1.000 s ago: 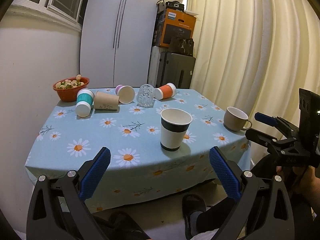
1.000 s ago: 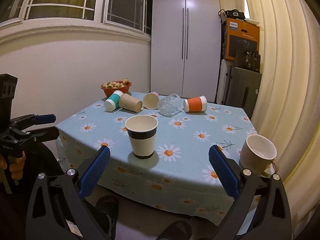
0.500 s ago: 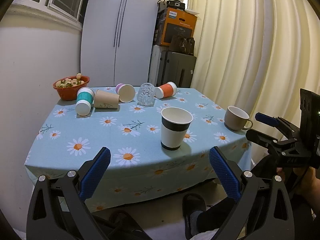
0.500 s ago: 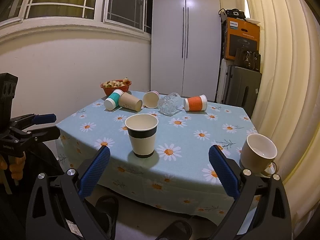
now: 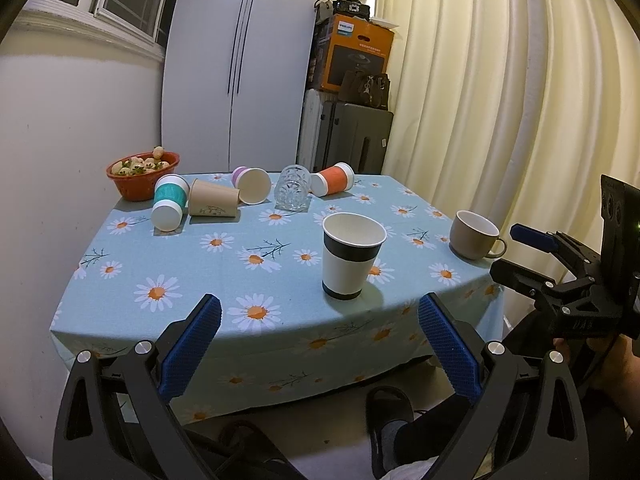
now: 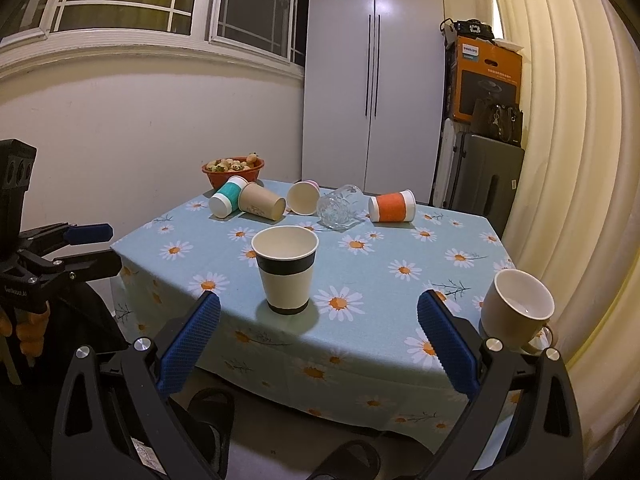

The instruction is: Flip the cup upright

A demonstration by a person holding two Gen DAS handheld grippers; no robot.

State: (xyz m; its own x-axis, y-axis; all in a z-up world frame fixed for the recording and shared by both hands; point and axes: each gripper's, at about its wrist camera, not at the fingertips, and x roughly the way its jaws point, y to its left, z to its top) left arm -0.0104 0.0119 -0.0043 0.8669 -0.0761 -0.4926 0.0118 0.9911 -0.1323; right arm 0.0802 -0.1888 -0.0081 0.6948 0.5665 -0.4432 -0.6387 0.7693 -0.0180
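Both grippers (left (image 5: pixel 320 354), right (image 6: pixel 318 350)) open, empty; I should grasp the orange cup (image 6: pixel 391 208) mid-body, rotate slowly.

From my feed I see a daisy-print tablecloth (image 5: pixel 168 264), a red bowl of fruit (image 5: pixel 141 172) at its far left corner, a tall white cabinet (image 5: pixel 236 64) behind, an orange carton (image 5: pixel 352 54) stacked on grey cases (image 5: pixel 352 140), and cream curtains (image 5: pixel 500 92) to the right.

Left tongs (image 5: pixel 320 344), right tongs (image 6: pixel 318 342): black frames, blue ribbed pads, silver screws.
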